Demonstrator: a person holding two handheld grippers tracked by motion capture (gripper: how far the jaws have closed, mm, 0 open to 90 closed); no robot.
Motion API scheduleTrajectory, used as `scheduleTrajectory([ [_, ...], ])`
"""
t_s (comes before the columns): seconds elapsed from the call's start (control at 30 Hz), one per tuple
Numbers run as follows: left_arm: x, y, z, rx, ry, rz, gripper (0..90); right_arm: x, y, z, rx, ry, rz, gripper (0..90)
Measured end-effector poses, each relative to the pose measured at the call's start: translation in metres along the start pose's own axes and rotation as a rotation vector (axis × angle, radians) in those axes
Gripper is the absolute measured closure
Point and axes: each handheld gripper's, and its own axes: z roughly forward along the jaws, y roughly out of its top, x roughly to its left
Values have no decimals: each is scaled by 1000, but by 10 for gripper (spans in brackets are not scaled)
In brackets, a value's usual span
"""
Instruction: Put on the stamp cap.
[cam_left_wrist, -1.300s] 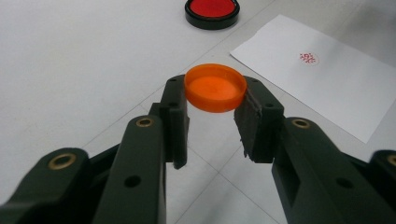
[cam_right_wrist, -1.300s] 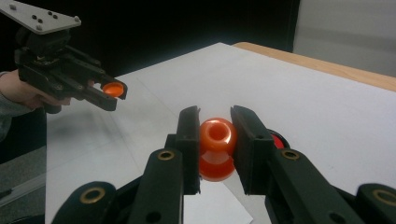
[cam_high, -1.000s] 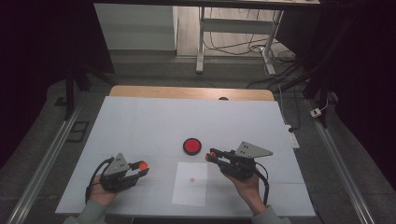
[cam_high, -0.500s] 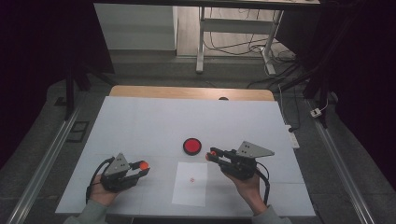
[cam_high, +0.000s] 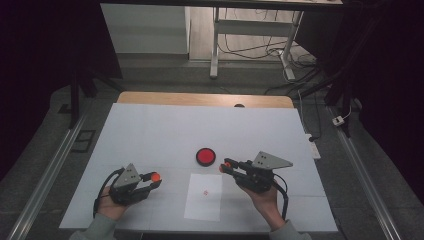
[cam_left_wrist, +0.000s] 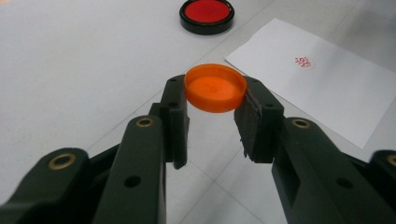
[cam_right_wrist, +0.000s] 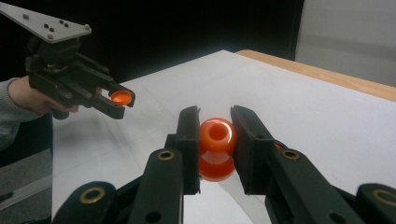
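Up close, the left gripper view shows what the high view leaves as an orange dot: a shallow orange cap (cam_left_wrist: 215, 87) pinched by its rim between the jaws of the left gripper (cam_left_wrist: 212, 116), lying flat with its open hollow facing up, clear of the worktop (cam_left_wrist: 70, 70). Likewise the right gripper view shows the right gripper (cam_right_wrist: 215, 144) closed on a small orange spool-shaped piece (cam_right_wrist: 217, 147), its long axis running out past the jaw tips and its holed end facing away from the camera. From above, the left gripper (cam_high: 153, 181) sits at lower left and the right gripper (cam_high: 224, 166) at lower centre-right, tips turned toward each other, well apart. Between them lies a white paper sheet (cam_high: 203, 196); a red disc in a black rim (cam_high: 205, 156) rests just beyond it.
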Motion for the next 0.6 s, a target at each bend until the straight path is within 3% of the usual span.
scheduleTrajectory([
  [0.6,-17,24,13,-3,-38,72,650,3,2,0,-8,6,-3,721],
])
